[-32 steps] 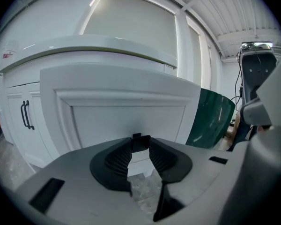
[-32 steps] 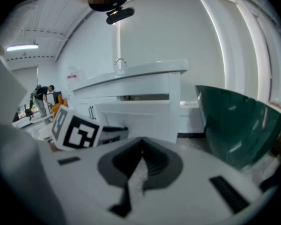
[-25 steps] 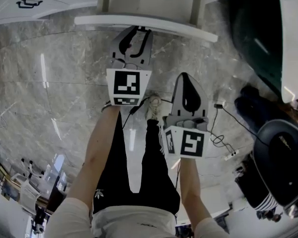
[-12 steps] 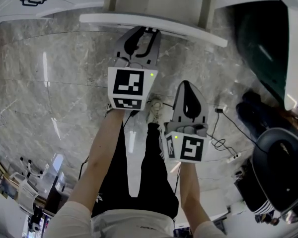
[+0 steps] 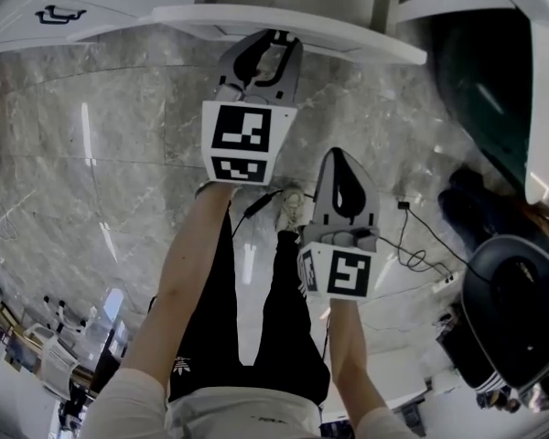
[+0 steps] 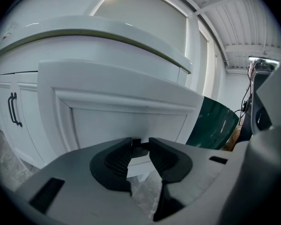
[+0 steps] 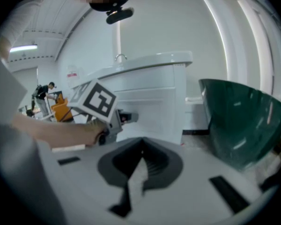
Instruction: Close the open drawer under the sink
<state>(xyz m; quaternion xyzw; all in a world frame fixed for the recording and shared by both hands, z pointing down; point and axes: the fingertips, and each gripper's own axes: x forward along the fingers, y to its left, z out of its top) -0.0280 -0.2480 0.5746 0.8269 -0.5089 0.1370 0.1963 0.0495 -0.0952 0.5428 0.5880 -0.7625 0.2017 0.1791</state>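
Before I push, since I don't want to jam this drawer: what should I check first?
1. White panelled drawer front shut: not ok, it stands out from the white cabinet.
2. Left gripper aimed at the drawer front: ok.
3. Left fingers pressing on it: cannot tell; they stand apart.
4. Right gripper clear of the drawer, fingers together: ok.
5. Dark green curved tub out of the drawer's path: ok, off to one side.
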